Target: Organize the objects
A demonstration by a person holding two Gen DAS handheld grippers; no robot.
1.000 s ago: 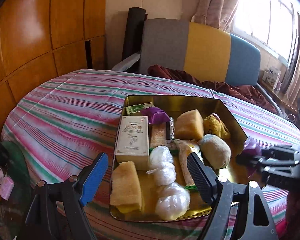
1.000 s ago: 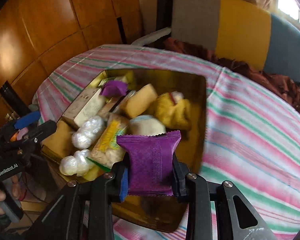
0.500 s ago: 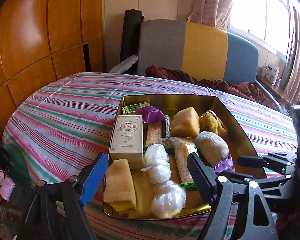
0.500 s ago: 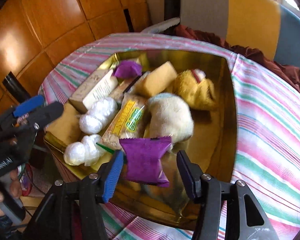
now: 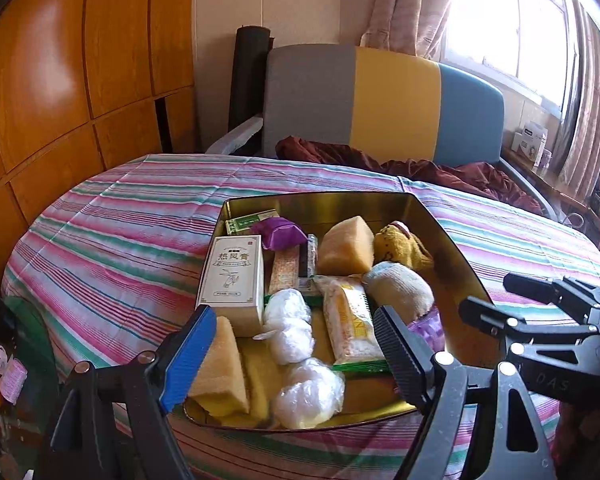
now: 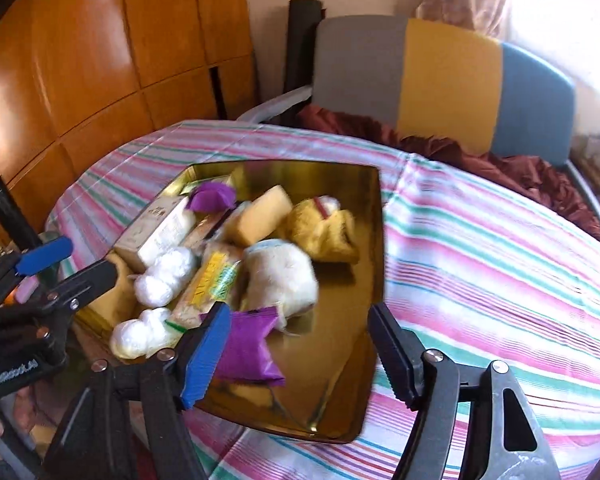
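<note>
Both the left tongs (image 5: 292,354) and right tongs (image 6: 300,354) stand apart, empty. The purple packet (image 6: 246,344) lies in the gold tray (image 6: 374,240) at its 6 o'clock edge; nothing visible remains on the striped surface (image 6: 480,260), so sorting looks nearly finished.

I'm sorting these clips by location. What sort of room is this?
Probably a home living or dining room: a table with a striped cloth, a tricolour upholstered chair, wood wall panelling and a curtained window.
</note>
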